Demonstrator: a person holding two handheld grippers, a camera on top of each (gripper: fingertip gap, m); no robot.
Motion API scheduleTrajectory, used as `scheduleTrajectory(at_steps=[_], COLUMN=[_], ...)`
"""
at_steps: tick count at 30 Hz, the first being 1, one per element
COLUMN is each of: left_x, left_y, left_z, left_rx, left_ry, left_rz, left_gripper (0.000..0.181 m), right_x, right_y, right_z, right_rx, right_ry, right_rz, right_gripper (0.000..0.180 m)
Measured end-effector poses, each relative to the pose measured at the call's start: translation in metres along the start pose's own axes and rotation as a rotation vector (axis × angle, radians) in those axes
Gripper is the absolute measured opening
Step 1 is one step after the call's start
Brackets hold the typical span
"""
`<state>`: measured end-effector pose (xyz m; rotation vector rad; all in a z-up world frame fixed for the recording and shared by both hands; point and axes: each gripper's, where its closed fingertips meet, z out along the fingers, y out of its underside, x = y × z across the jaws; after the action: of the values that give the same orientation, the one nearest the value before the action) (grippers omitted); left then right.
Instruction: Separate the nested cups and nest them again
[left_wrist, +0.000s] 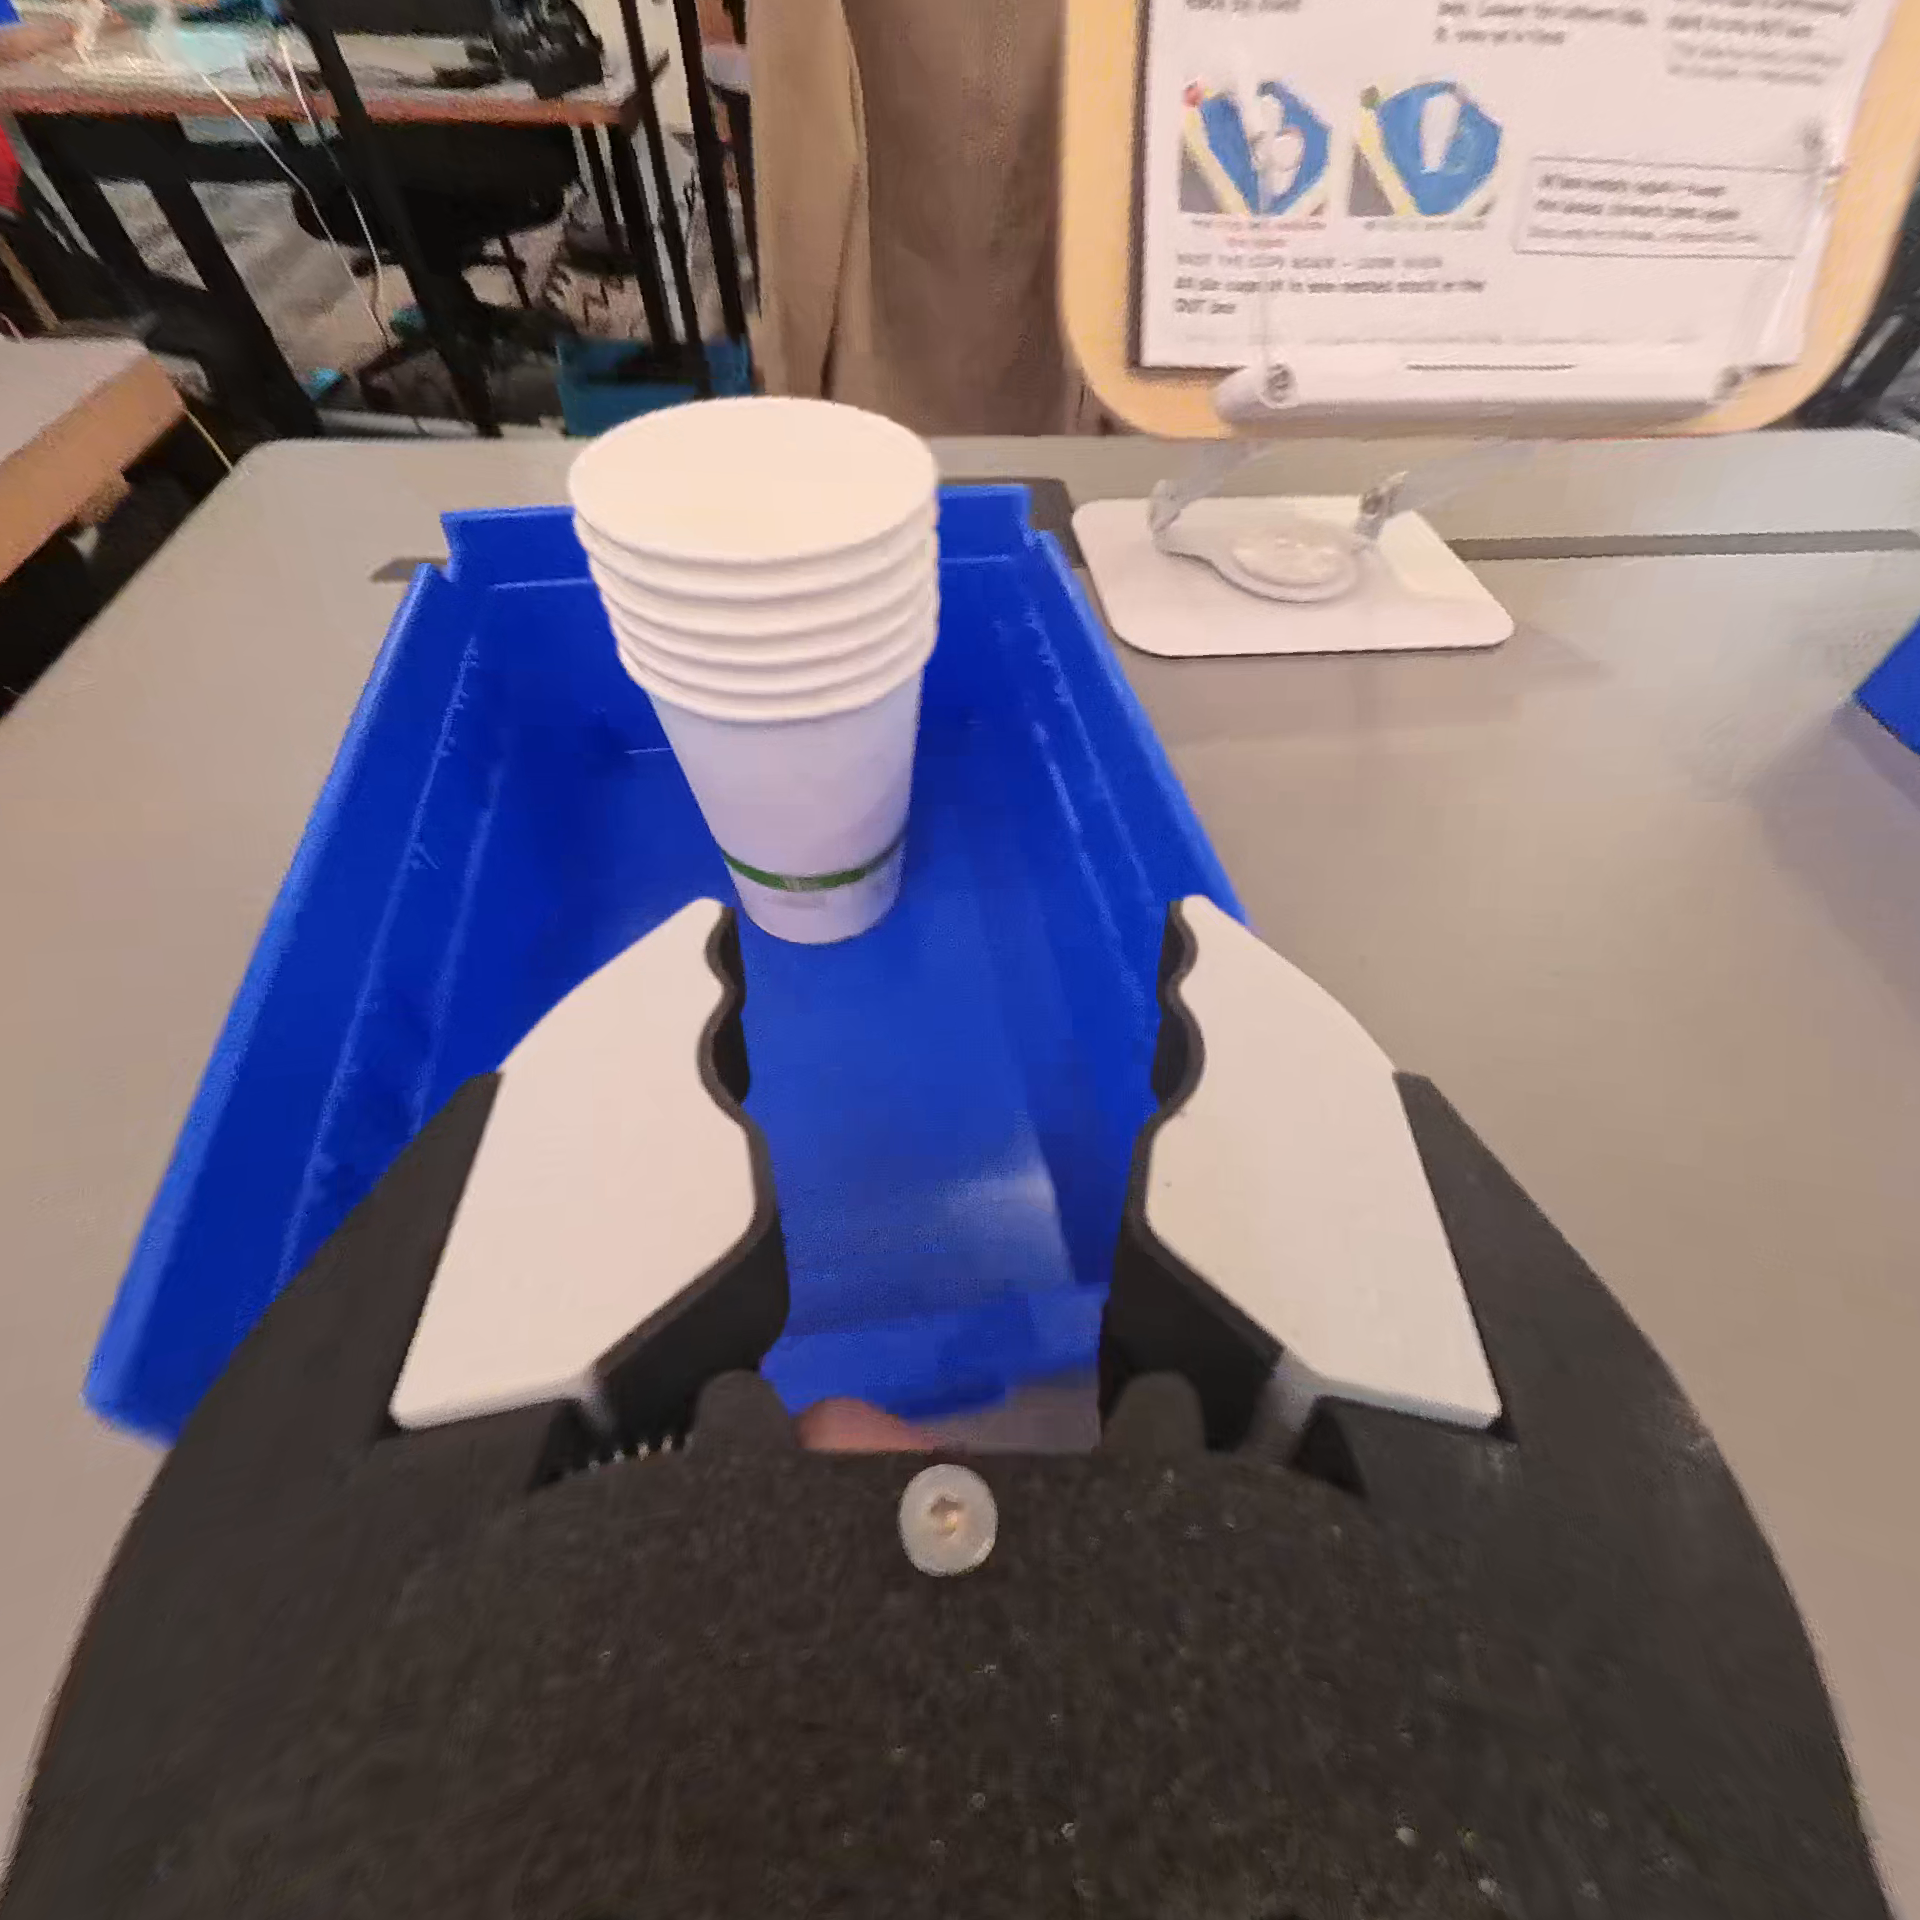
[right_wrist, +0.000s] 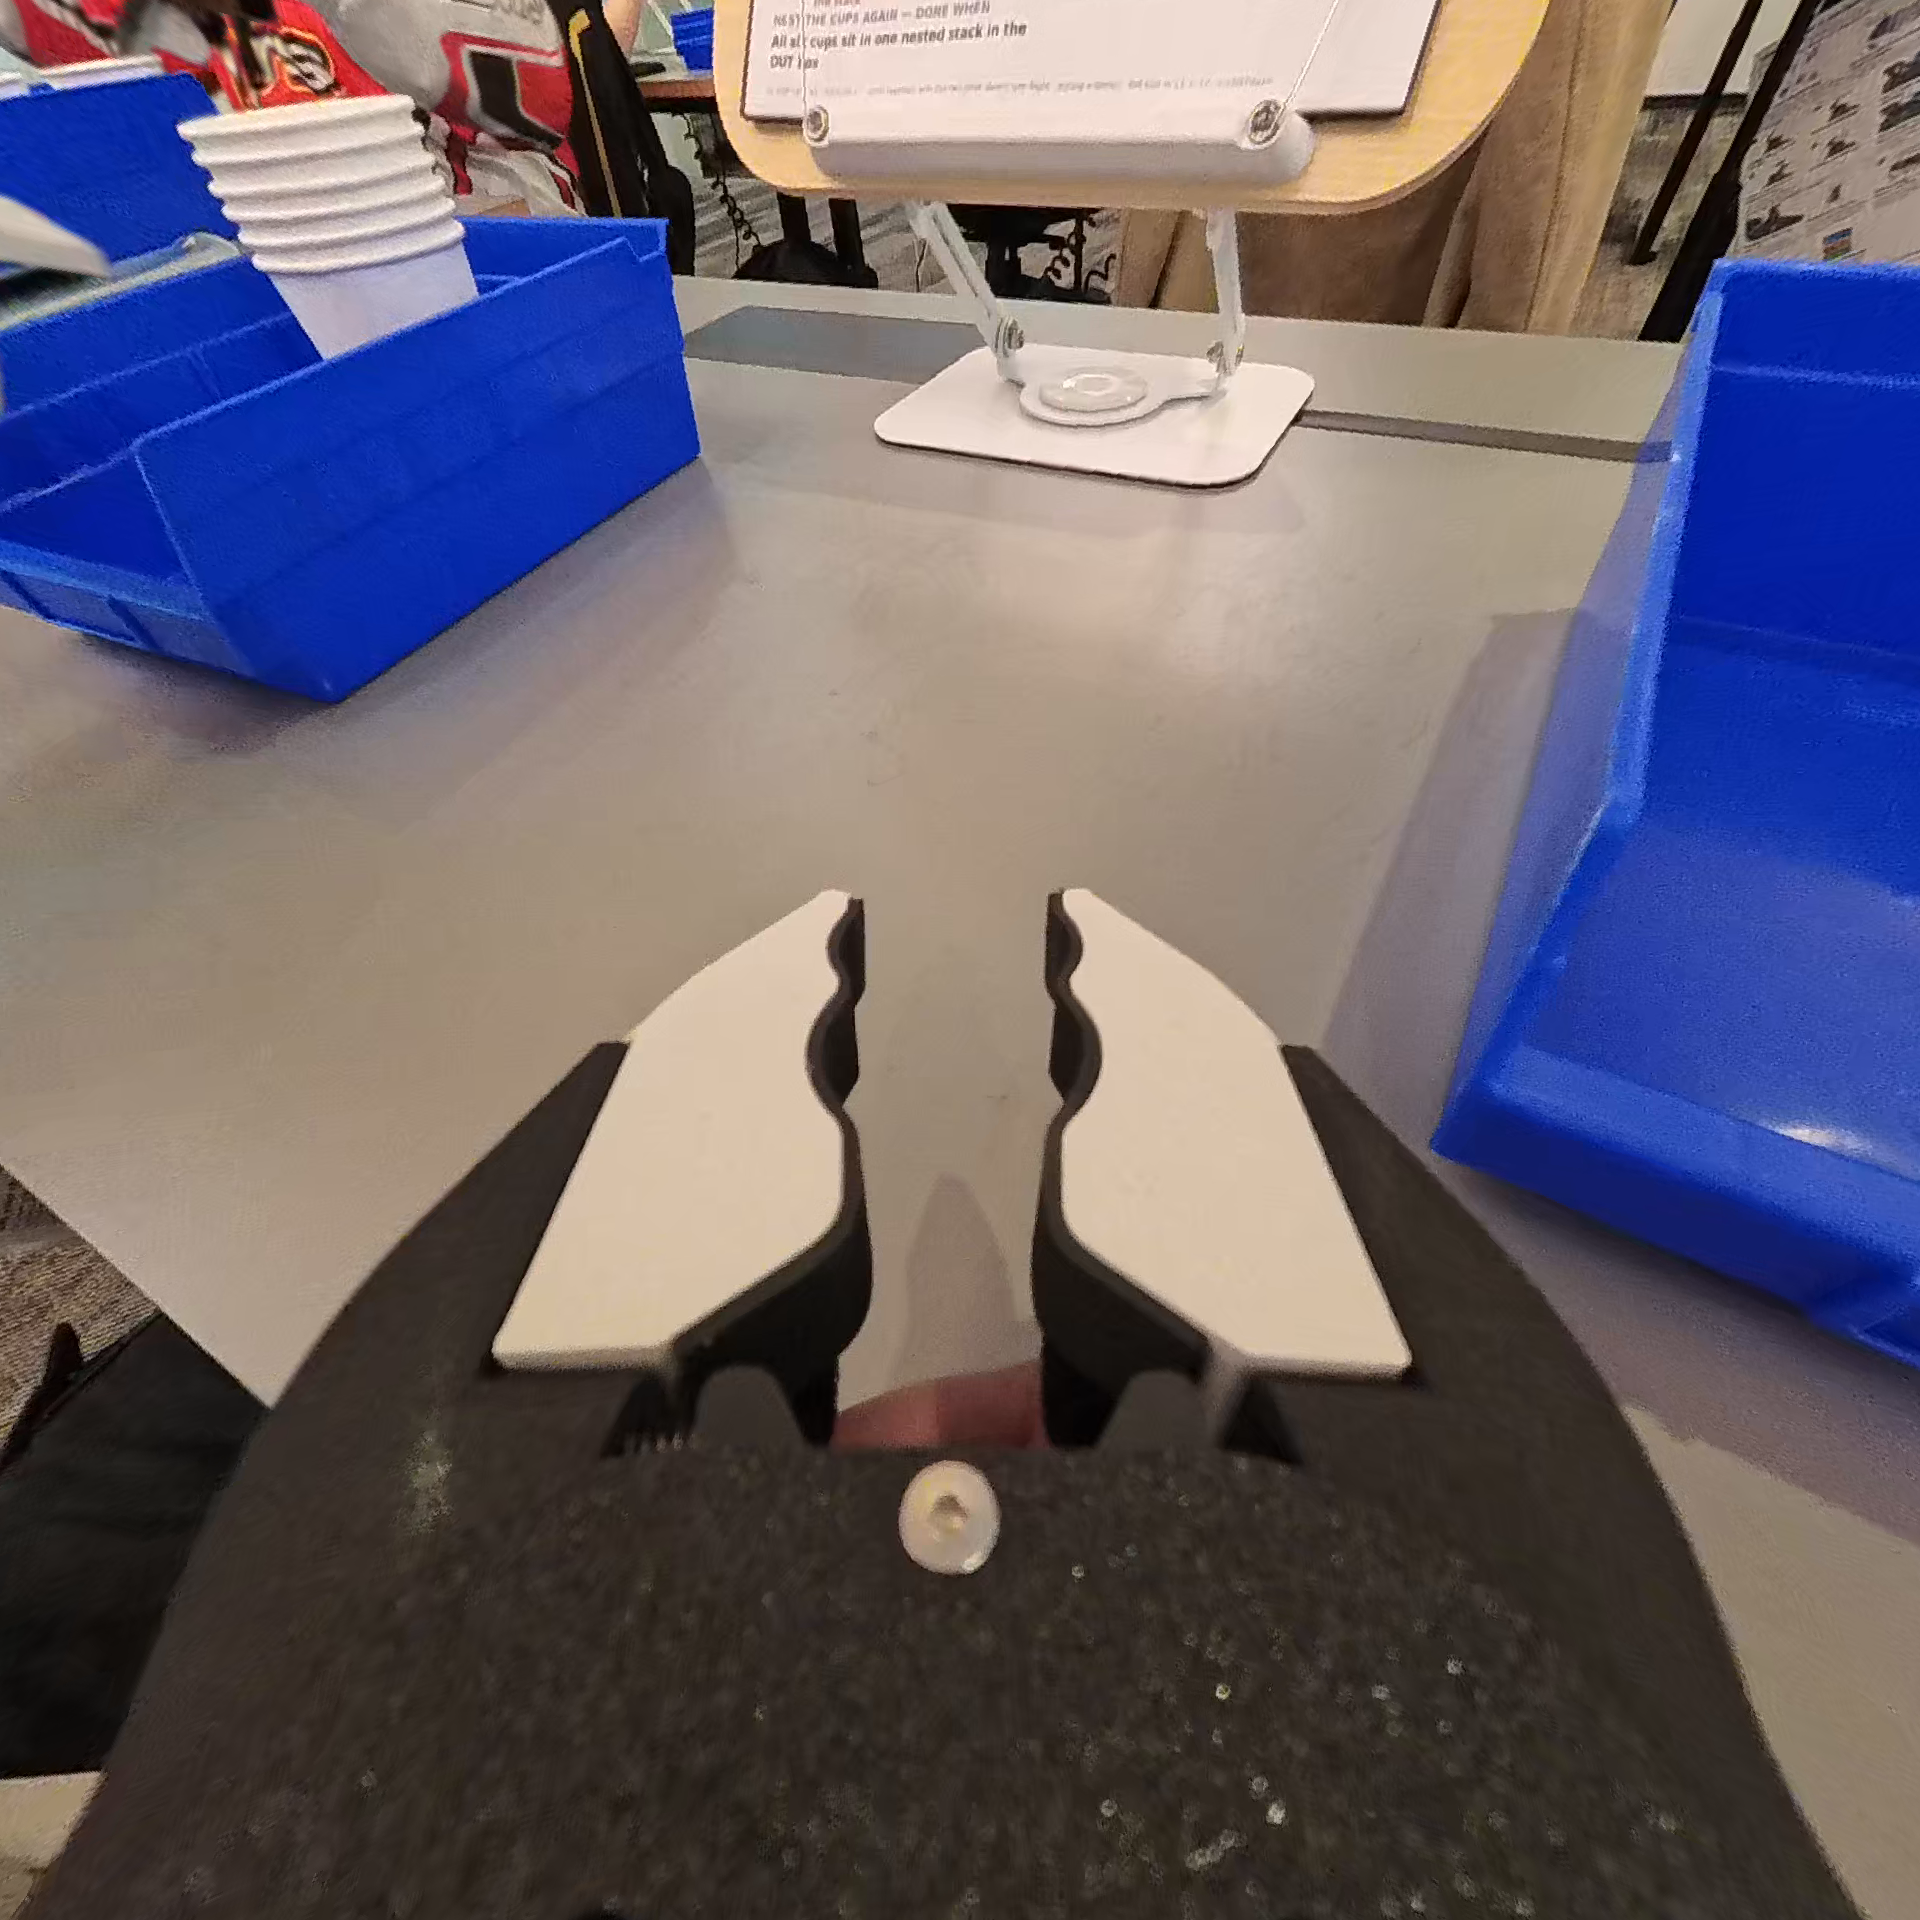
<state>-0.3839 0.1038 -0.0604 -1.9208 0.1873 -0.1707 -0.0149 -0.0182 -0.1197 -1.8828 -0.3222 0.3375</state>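
A stack of several nested white paper cups (left_wrist: 774, 665) stands upright in a blue bin (left_wrist: 416, 935). The outermost cup has a green band near its base. My left gripper (left_wrist: 951, 914) is open over the bin's near half, just short of the stack's base, with nothing between its fingers. In the right wrist view the same stack (right_wrist: 343, 218) shows at the far left in its bin (right_wrist: 416, 488). My right gripper (right_wrist: 954, 904) is open and empty above the bare grey table (right_wrist: 935, 675).
A second blue bin (right_wrist: 1714, 883) stands at the right of the table; its corner shows in the left wrist view (left_wrist: 1891, 696). A white stand holding a wooden board with an instruction sheet (left_wrist: 1288, 571) sits at the table's back. Desks and chairs lie beyond.
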Motion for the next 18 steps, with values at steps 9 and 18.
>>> scheduleTrajectory(at_steps=[9,18], left_x=[-0.050,-0.047], left_y=[0.022,0.013], left_z=[0.089,0.139], left_rx=[-0.242,-0.191], left_ry=[0.008,0.129], left_rz=[-0.048,0.058], left_gripper=[0.076,0.085], right_x=[0.013,0.023], right_y=[-0.001,0.005], right_z=[-0.007,-0.004], right_rx=[0.008,-0.022], right_ry=[0.037,0.040], right_rz=[0.027,0.016], right_gripper=[0.033,0.032])
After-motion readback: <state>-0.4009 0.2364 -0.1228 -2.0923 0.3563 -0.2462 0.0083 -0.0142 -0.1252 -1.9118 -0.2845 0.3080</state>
